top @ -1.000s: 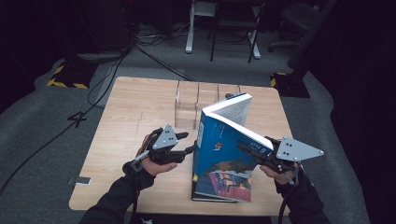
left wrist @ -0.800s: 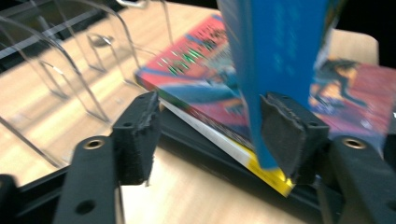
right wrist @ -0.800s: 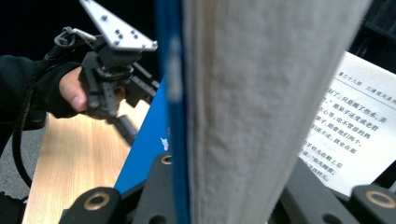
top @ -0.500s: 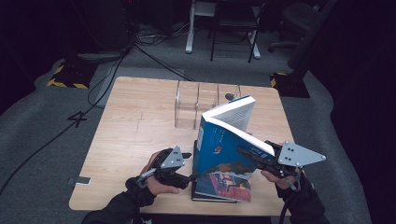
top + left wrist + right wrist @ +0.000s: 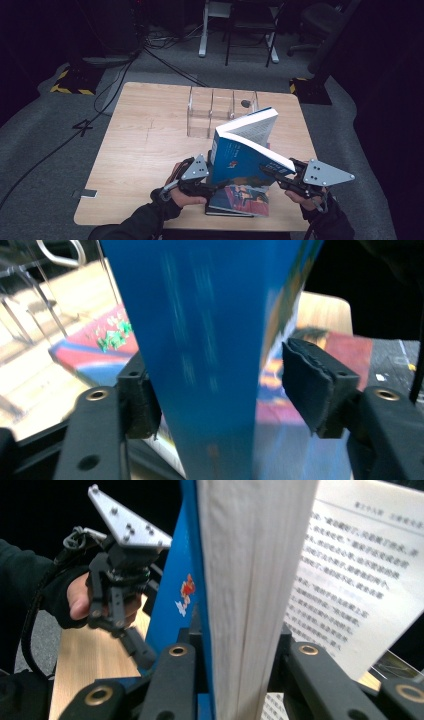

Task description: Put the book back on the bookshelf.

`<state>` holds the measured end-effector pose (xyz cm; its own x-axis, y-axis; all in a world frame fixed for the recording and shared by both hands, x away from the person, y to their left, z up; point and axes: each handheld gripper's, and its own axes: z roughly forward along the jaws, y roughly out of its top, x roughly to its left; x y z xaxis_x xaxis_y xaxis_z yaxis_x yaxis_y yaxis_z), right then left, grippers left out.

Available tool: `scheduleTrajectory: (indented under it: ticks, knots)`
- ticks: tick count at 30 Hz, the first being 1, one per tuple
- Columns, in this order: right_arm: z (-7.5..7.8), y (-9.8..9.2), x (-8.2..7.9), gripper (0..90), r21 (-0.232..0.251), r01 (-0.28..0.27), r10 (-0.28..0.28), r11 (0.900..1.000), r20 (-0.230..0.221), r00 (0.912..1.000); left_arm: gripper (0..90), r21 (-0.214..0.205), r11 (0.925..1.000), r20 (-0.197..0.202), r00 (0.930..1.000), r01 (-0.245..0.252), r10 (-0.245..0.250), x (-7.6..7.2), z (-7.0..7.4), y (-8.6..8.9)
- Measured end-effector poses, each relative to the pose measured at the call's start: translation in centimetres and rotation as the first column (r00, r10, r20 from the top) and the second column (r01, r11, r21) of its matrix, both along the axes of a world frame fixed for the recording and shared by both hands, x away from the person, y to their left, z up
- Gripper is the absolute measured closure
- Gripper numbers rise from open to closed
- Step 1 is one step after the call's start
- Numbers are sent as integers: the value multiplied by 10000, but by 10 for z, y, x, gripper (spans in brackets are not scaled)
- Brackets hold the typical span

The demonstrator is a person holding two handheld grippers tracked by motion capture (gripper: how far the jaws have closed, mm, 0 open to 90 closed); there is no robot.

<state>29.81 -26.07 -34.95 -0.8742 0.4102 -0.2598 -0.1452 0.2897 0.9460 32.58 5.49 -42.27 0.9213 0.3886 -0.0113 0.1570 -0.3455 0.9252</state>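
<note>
The right gripper (image 5: 270,171) pinches the thick blue-covered paperback book (image 5: 245,150) upright above a flat picture book (image 5: 240,197) on the wooden table (image 5: 145,145), so the left gripper (image 5: 220,385), jaws spread and just closing, can straddle its cover.

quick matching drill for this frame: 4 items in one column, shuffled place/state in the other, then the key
Items
1. blue book
2. flat book
3. clear acrylic organizer
4. right gripper

Place or state
A. lies flat on the table, near its front edge
B. stands behind the books, toward the far edge
C. held up off the table, partly open, pages showing
D. clamped on a thick block of pages

Pairs: 1-C, 2-A, 3-B, 4-D
</note>
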Motion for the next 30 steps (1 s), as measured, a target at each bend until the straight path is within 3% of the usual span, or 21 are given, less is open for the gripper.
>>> scheduleTrajectory:
  ticks: [4,7,14,21,23,27,30]
  knots:
    - [-3,-4,-2,728,27,-27,27,10000,-70,10000,438,-508,9977,283,9986,453,-439,6,16,-4]
    - [-3,-6,-4,722,17,-35,35,10000,-55,10000,434,-562,9962,550,9964,669,-638,7,24,-9]
    - [-6,-11,-7,683,-1,178,-178,9998,-111,9998,439,-1117,9840,1081,9860,1388,-1268,6,53,-15]
    - [-8,-15,-7,665,-43,539,-539,9985,-186,9984,481,-1457,9776,1354,9819,1517,-1322,6,73,-15]
    - [-10,-17,-4,656,-70,891,-893,9960,-235,9957,536,-1237,9802,1455,9799,1548,-1365,7,76,-15]
    - [-15,-24,5,512,103,1347,-1337,9908,-701,9885,594,-1180,9849,1411,9839,1267,-1097,9,77,-15]
    - [-23,-28,10,424,-91,1683,-1683,9857,-1007,9806,599,-1280,9859,1296,9874,1079,-912,12,77,-13]
